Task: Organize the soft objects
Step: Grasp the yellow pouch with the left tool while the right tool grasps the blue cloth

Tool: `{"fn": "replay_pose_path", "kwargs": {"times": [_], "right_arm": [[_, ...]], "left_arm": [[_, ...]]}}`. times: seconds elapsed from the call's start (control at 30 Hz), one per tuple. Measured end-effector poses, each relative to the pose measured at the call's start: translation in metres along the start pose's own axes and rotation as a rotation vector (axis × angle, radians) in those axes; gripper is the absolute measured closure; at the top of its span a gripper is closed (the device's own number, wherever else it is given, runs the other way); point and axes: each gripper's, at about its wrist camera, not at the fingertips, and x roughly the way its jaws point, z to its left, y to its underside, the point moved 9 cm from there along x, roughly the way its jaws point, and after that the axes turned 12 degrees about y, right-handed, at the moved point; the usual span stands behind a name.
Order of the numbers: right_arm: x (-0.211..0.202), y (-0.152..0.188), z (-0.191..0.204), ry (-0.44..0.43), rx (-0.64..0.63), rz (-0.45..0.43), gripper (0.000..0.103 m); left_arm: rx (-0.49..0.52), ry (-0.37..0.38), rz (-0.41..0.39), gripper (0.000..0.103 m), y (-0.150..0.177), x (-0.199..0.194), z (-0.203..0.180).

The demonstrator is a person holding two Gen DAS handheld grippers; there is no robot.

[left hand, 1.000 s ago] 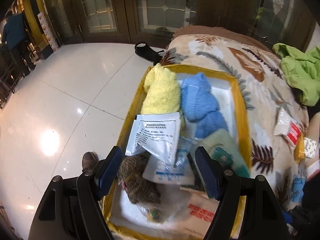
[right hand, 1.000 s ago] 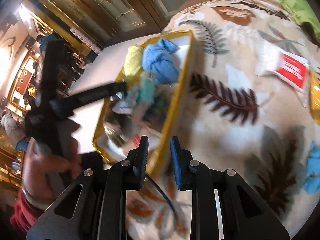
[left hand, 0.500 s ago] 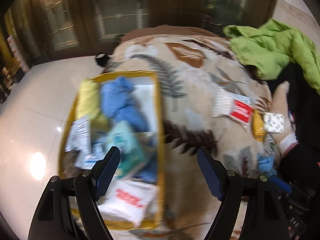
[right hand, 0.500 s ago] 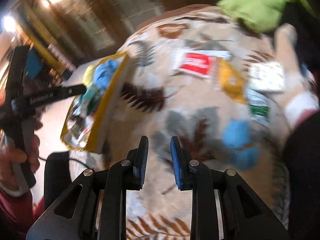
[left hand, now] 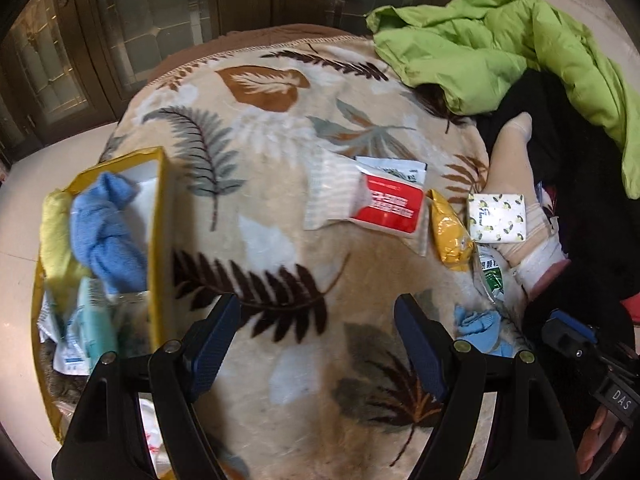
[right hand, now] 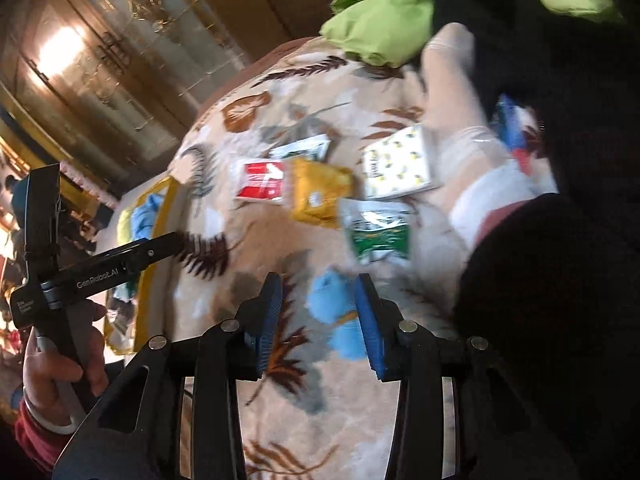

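Note:
A small blue cloth point(right hand: 332, 304) lies on the leaf-patterned blanket point(left hand: 280, 152), partly between the open jaws of my right gripper point(right hand: 318, 312); it also shows in the left wrist view point(left hand: 482, 330). My left gripper point(left hand: 318, 332) is open and empty above the blanket. A yellow box point(left hand: 160, 216) at the left holds a blue towel point(left hand: 106, 232), a yellow towel point(left hand: 54, 232) and packets. Loose on the blanket are a red-and-white packet point(left hand: 384, 204), a yellow packet point(left hand: 450, 236), a white patterned tissue pack point(left hand: 496, 218) and a green packet point(right hand: 380, 236).
A green jacket point(left hand: 500, 40) lies at the back right. A person's socked foot and leg point(left hand: 516, 184) rest beside the packets, with dark clothing to the right. The left gripper's body and the holding hand point(right hand: 60, 280) show at the left of the right wrist view.
Both grippers swung right, from the box to the loose items. My right gripper went from nearly shut to open around the small blue cloth.

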Motion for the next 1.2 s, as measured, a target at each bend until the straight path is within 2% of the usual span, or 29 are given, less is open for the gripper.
{"fn": "replay_pose_path", "kwargs": {"times": [0.17,0.3,0.5,0.63,0.9,1.2], "right_arm": [[0.015,0.011,-0.006,0.027,-0.013,0.063,0.065],[0.036,0.022,0.002,0.062,-0.088,0.110,0.065],[0.072,0.031,0.007,0.203,-0.253,0.144,0.066],[0.075,0.033,0.001,0.155,-0.204,0.148,0.075],[0.060,0.035,-0.009,0.088,-0.116,0.146,0.075],[0.065,0.032,-0.019,0.045,-0.035,0.169,0.075]], "left_arm": [[0.011,0.012,0.031,0.023,0.003,0.016,-0.009],[0.010,0.017,0.057,0.023,0.008,0.027,-0.011],[-0.012,0.024,0.071,0.023,0.004,0.034,-0.010],[-0.026,0.027,0.070,0.023,-0.003,0.039,-0.015],[-0.060,0.081,0.101,0.023,-0.019,0.063,-0.042],[-0.116,0.070,0.162,0.023,-0.027,0.100,-0.068]]}}
